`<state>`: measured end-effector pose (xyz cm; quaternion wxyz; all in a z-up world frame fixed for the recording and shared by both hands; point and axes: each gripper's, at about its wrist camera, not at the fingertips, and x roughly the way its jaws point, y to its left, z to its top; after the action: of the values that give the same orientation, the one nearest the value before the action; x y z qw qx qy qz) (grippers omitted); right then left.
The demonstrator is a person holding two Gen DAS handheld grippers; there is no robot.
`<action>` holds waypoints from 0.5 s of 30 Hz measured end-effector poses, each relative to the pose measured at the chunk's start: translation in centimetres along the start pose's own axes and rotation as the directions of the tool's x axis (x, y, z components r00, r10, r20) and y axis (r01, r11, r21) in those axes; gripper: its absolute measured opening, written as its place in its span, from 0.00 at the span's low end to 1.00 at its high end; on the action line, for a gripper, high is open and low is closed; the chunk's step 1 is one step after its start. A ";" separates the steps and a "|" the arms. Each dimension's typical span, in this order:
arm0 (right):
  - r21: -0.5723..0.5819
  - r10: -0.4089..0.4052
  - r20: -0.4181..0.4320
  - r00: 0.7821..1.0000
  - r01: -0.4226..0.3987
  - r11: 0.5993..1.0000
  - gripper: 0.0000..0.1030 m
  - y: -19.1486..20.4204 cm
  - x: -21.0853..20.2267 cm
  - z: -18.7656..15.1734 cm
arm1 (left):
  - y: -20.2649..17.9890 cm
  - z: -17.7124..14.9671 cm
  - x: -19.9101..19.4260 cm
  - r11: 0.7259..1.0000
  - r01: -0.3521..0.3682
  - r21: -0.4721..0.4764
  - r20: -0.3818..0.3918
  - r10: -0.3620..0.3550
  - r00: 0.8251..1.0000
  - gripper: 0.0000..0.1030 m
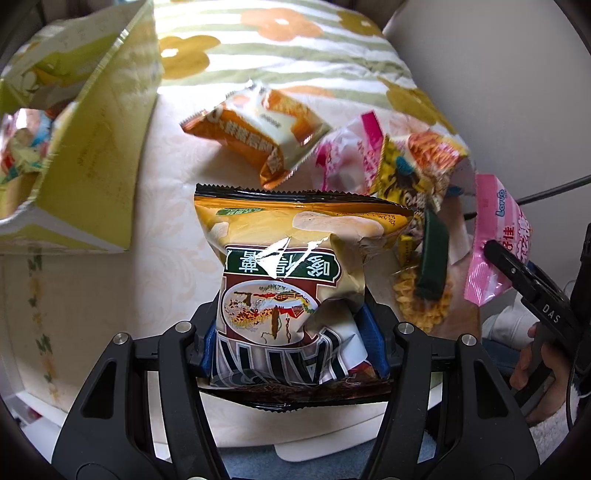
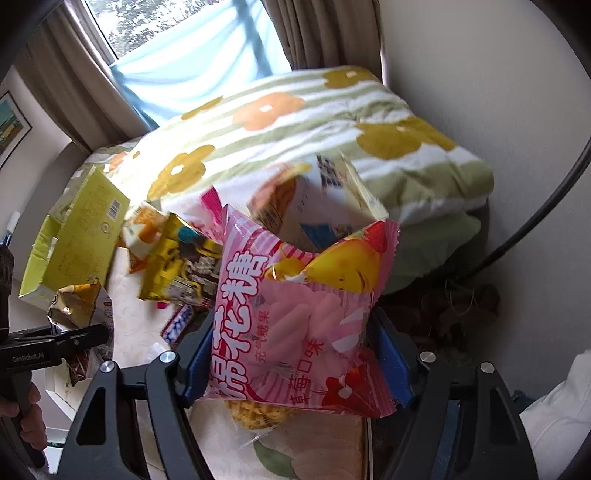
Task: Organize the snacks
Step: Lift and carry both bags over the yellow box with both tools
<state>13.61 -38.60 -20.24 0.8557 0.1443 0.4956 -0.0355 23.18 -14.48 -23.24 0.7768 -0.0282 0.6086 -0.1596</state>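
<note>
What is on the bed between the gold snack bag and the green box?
Nothing. In the left wrist view, only bare cream bedsheet shows between the gold snack bag, clamped in the left gripper, and the green box.

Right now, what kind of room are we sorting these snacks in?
Most likely a bedroom: a folded green-striped quilt with orange flowers lies on a cream patterned mattress, beside a beige-curtained window. The snack packets are spread on the bed, not a table.

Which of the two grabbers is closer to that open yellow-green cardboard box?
The left. The left gripper, clamping a golden snack bag, sits just beside the box. The right gripper, holding the pink marshmallow bag, is farther off, past the snack pile.
</note>
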 end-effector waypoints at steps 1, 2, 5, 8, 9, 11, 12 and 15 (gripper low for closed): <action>-0.007 0.007 0.011 1.000 -0.007 1.000 0.70 0.2 -0.5 0.1 | 0.0 -0.1 -0.6 1.000 -0.002 -0.003 0.015 0.002 1.000 0.56; -0.016 0.012 0.024 1.000 -0.012 1.000 0.70 0.4 -1.1 0.4 | 0.0 -0.2 -1.2 1.000 -0.005 -0.006 0.030 0.005 1.000 0.56; -0.050 0.028 0.050 0.998 -0.025 0.998 0.70 1.5 -2.5 0.9 | 0.2 -0.3 -3.6 1.000 -0.016 -0.024 0.084 0.018 0.996 0.56; -0.086 0.060 0.077 0.995 -0.053 0.995 0.70 2.8 -3.9 1.8 | 0.7 -0.3 -6.1 0.999 -0.023 -0.045 0.131 0.029 0.991 0.56; -0.101 0.074 0.088 0.993 -0.065 0.993 0.70 3.5 -4.4 2.3 | 1.1 -0.2 -6.9 0.998 -0.024 -0.049 0.147 0.031 0.989 0.56; -0.121 0.093 0.102 0.990 -0.081 0.989 0.70 4.6 -5.1 2.9 | 1.6 0.1 -8.4 0.998 -0.032 -0.057 0.179 0.042 0.983 0.56; -0.136 0.107 0.111 0.988 -0.091 0.987 0.70 5.3 -5.5 3.3 | 2.1 0.3 -9.2 0.997 -0.043 -0.061 0.197 0.054 0.979 0.56; -0.181 0.137 0.128 0.982 -0.113 0.977 0.70 7.7 -6.1 4.4 | 3.7 1.0 -11.5 0.996 -0.053 -0.075 0.250 0.071 0.966 0.56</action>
<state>15.78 -32.94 -11.29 0.8982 0.0975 0.4256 0.0517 22.51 -7.88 -13.05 0.8510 -0.0557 0.5105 -0.1095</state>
